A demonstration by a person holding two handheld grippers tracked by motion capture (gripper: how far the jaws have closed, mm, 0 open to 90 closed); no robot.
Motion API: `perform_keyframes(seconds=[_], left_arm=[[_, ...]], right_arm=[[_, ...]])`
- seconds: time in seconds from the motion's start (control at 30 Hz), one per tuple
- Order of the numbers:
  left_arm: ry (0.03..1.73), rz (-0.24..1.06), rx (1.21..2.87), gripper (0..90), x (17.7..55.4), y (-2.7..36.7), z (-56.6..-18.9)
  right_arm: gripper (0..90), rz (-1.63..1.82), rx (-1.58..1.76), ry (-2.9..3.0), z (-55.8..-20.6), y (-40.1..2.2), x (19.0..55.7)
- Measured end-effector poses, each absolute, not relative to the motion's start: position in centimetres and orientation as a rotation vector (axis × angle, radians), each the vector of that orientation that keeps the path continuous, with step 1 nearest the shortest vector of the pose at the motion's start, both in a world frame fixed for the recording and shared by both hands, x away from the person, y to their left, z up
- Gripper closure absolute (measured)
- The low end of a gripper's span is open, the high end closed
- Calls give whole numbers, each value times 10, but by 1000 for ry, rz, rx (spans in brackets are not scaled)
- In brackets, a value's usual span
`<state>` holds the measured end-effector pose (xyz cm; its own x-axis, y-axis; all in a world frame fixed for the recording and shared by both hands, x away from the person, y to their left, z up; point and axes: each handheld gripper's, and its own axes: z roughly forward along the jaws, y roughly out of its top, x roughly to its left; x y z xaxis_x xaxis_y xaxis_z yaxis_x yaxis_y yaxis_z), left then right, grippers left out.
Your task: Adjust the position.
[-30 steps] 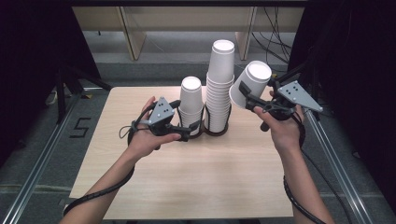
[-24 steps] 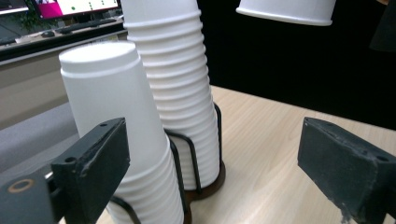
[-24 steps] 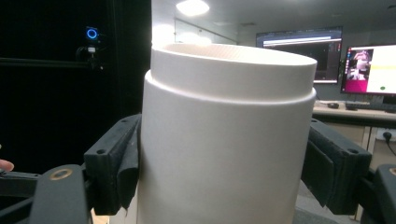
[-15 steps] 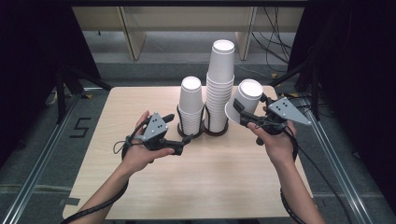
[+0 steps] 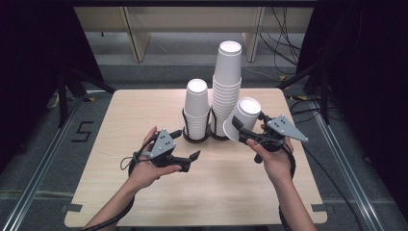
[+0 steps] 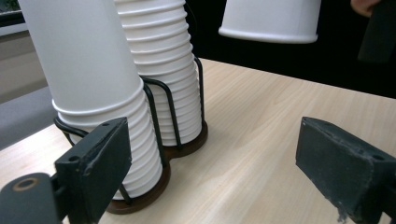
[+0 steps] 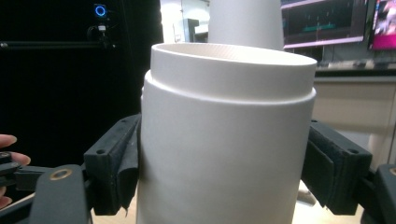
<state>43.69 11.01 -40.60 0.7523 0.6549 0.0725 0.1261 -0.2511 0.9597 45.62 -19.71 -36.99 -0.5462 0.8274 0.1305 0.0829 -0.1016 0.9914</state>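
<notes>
Wood-topped table point(image 5: 120, 192) carries everything here. At its left the left gripper point(image 5: 195, 161) sits low over the bare board in the person's left hand point(image 5: 144, 168), jaws pointing toward the table's middle and right; they have just been closing a little, yet in the left gripper view they stand apart with nothing between them, only plain wood. Just beyond that gripper, near the table's far middle, a dark wire holder point(image 5: 185, 137) with two rings keeps two stacks of white paper cups mouth-down: the shorter stack point(image 5: 197, 108) in the left ring and the taller stack point(image 5: 227, 84) in the right ring, both upright and touching side by side. Right of the taller stack, and close against its lower part in the high view, is the single paper cup point(image 5: 243, 118) that the right gripper point(image 5: 240, 130) grasps: in the right gripper view the two pads press on its opposite walls. The cup is tilted, its long axis leaning from the jaws up and toward the camera, with its closed base uppermost and its open mouth down toward the table. In the left gripper view its rim hangs clear above the wood. The right hand point(image 5: 274, 159) holds that gripper near the table's right edge.
</notes>
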Motion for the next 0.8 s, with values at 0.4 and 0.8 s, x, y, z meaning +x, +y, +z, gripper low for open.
perform_keyframes(seconds=[0.4,0.8], left_arm=[[576,564,1799,72,426,99,-432],[587,522,1806,9,429,86,-442]], right_arm=[[214,1817,1279,1589,-413,-185,450],[214,1860,1460,1553,-438,-183,448]])
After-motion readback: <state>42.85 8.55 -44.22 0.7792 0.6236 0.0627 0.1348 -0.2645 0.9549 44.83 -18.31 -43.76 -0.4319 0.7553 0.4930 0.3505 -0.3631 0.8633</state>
